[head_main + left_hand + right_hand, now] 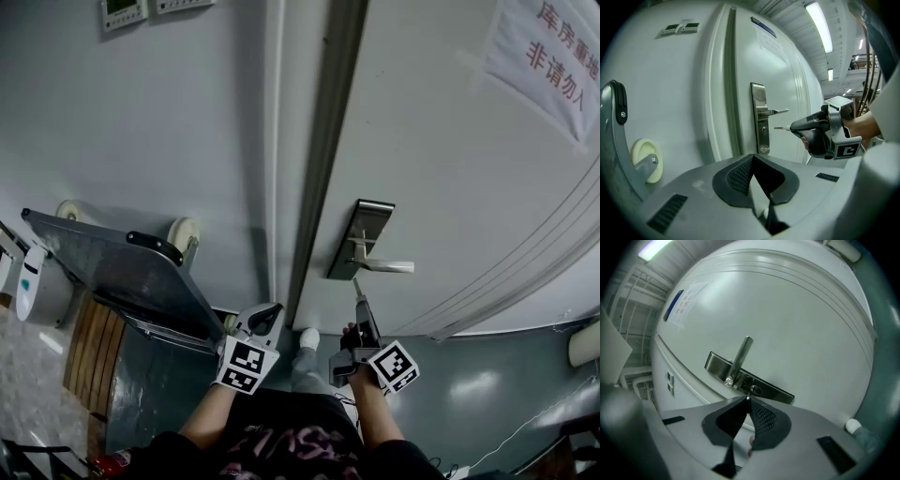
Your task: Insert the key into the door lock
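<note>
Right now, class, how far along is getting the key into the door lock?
Done: the right gripper is shut on the key, with the blade pointing at the lock plate. In hand: the approach. The key tip is near the keyhole, below the handle, with a gap showing. Left: close that gap and push the key in. The left gripper is shut and holds nothing.

- The right gripper's (746, 405) dark ribbed jaws pinch a thin metal key (748, 398), only its tip showing.
- That tip points near the keyhole (755, 389) in a long silver lock plate (776, 392).
- A silver lever handle (741, 358) juts from the plate.
</note>
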### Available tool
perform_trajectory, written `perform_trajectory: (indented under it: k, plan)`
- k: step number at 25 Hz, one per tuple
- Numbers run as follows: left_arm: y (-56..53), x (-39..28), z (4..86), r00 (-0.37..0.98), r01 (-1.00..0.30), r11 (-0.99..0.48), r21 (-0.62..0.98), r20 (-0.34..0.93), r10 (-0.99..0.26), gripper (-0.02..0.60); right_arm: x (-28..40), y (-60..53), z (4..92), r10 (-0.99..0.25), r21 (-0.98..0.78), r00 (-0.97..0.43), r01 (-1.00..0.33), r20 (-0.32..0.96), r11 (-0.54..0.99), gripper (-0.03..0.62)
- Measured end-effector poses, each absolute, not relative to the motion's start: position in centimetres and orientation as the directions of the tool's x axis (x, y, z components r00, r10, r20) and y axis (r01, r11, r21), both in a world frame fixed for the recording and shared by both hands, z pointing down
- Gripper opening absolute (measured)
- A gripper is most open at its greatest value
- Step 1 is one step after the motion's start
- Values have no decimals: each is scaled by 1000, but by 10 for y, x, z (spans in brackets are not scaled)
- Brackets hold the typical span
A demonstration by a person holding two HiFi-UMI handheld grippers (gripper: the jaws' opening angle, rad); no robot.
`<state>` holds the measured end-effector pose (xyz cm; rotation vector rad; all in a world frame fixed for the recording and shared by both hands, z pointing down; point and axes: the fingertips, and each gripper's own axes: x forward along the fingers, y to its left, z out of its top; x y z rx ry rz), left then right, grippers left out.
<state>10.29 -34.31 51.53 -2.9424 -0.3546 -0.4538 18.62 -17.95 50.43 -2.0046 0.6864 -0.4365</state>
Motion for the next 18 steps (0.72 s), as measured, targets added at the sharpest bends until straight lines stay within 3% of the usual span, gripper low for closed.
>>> perform_trajectory:
  k: [9, 18]
  plan:
    - [-351, 110, 520, 924, 239, -965, -107, 331, 192, 12, 211, -181, 519, -594, -948, 804, -169, 27, -271, 78]
    - [-351, 121, 529, 918, 240, -967, -83, 344, 198, 12, 231, -190, 521, -588, -951, 809, -161, 25, -263, 78]
